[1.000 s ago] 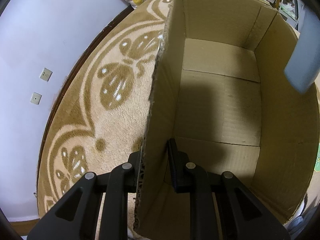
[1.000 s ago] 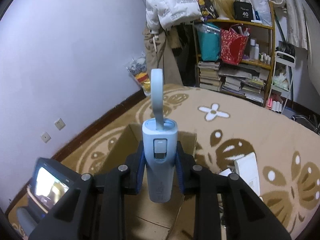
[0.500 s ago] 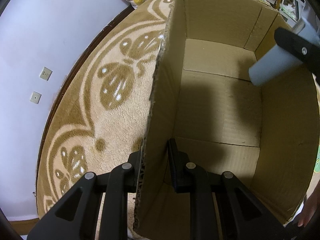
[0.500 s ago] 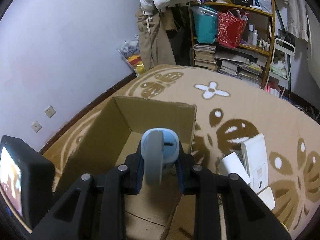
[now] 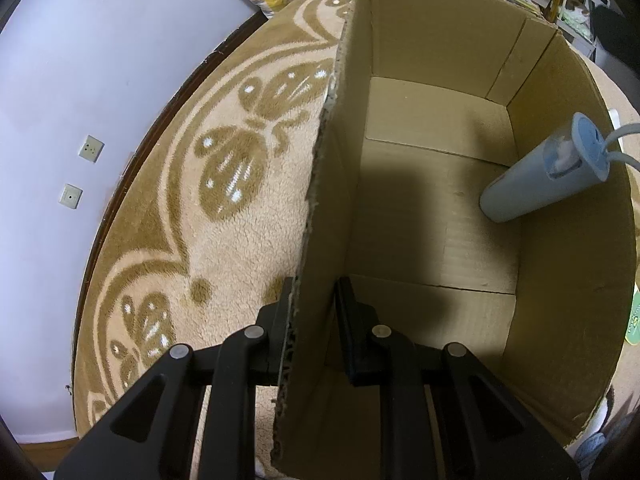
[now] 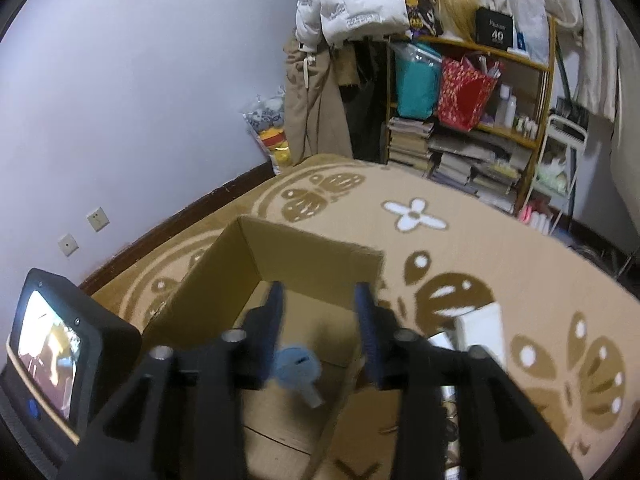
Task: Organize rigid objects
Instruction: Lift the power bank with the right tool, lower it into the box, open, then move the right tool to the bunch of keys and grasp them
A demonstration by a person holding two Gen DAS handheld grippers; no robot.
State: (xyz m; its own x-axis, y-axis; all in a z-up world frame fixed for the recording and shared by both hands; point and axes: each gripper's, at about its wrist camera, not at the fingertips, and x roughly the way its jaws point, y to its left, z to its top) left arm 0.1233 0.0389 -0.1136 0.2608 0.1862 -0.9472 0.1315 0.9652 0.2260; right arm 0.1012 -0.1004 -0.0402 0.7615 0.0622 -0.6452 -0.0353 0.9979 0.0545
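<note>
Peering along our right gripper, we lose much to motion blur: the pale blue bottle below the fingers is a smeared disc with a stub, and the white flat items on the carpet beyond the box are half hidden behind the right finger. In the left wrist view the bottle's cord runs off the frame edge, so its end is cut off. Our right jaws stand wide apart and empty — blue-padded fingertips hang above the cardboard box with nothing between them. Our left gripper clamps the box's near wall, one black finger outside and one inside (the ragged corrugated edge shows between them). The bottle, a smooth matte cylinder, leans tilted against the box's right inner wall — base on the creased brown floor. A plush tan carpet with beige leaf patterns surrounds the box.
</note>
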